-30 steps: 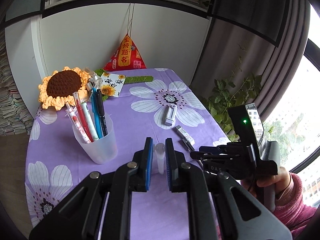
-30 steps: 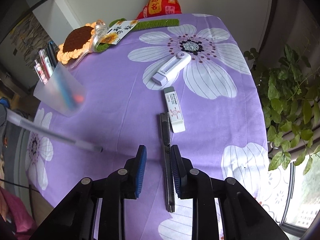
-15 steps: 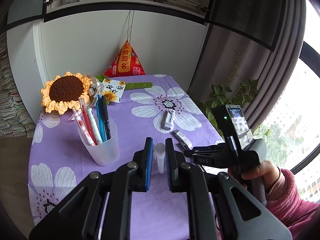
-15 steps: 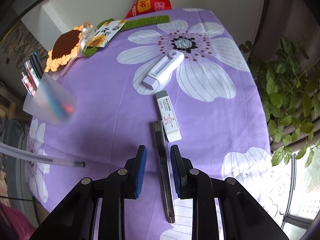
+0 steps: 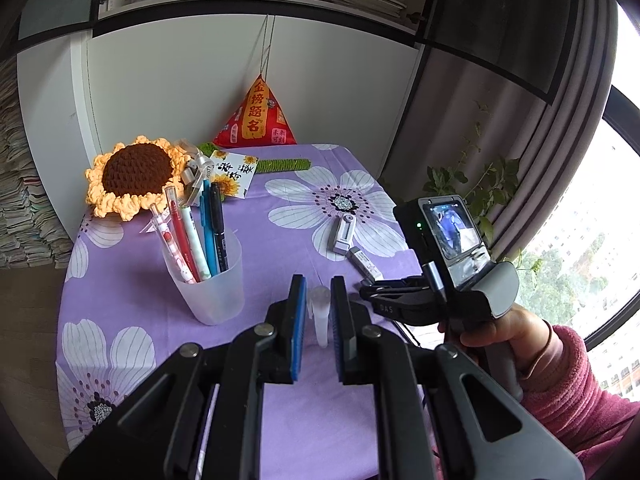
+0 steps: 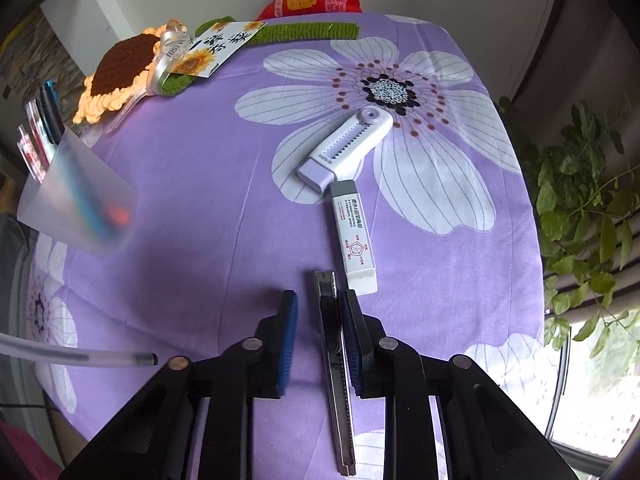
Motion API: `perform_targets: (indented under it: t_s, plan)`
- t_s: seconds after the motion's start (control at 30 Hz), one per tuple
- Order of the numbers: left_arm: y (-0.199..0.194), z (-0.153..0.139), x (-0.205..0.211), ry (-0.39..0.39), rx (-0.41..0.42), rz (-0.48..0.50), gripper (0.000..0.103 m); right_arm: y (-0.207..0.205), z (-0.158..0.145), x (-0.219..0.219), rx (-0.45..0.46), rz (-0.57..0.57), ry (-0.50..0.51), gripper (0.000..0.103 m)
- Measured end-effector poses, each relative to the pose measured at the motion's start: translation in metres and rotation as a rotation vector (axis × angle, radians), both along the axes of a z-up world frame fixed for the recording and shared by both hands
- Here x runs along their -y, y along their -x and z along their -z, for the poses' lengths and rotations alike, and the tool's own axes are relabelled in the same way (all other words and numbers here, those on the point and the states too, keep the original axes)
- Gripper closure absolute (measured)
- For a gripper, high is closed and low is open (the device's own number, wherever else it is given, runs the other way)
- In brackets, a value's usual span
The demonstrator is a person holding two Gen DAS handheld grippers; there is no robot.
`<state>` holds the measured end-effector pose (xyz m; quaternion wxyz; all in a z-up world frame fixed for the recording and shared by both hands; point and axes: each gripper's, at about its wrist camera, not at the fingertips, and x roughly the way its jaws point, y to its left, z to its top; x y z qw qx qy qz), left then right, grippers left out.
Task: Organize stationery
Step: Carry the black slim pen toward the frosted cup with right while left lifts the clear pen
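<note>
Step in hand: pick up the utility knife [image 6: 334, 364] from the purple surface [image 6: 208, 200]. The right gripper [image 6: 318, 340] straddles the knife handle. Its fingers have just been closing, but a gap remains on the left side, while the right finger [image 6: 354, 340] lies close against the handle; the pads do not yet clamp it. Close evenly on the handle's midsection, lift straight up, and keep clear of the eraser [image 6: 354, 236] just beyond the knife tip.

The left gripper [image 5: 318, 320] is clenched on a translucent pen [image 5: 320, 316], whose far end shows in the right wrist view. Hold it steady near the pen cup [image 5: 208, 276], its likely destination. The correction tape [image 6: 346, 144] lies beyond the eraser.

Compared with one second ago: the right gripper's opening is narrower, and the knife sits deeper between the fingers. The right wrist view has advanced toward the eraser. The left wrist view sits slightly higher, and its grip on the pen is unchanged
</note>
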<state>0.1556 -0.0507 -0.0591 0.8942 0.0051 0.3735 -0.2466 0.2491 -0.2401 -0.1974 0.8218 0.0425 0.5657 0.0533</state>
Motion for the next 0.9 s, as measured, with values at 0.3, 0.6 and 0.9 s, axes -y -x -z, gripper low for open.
perform_targets:
  t_s: [0.3,0.6,0.9]
  plan:
    - [0.003,-0.002,-0.003,0.008,0.004,-0.002,0.093,0.026,-0.051,0.004,0.150,-0.005,-0.058,0.091]
    - [0.008,-0.007,-0.013,0.019,0.019,-0.020,0.093,0.064,-0.107,-0.004,0.320,-0.032,-0.075,0.091]
    - [0.002,-0.038,-0.033,0.015,0.101,-0.072,0.093,0.076,-0.135,-0.025,0.408,-0.090,-0.088,0.091]
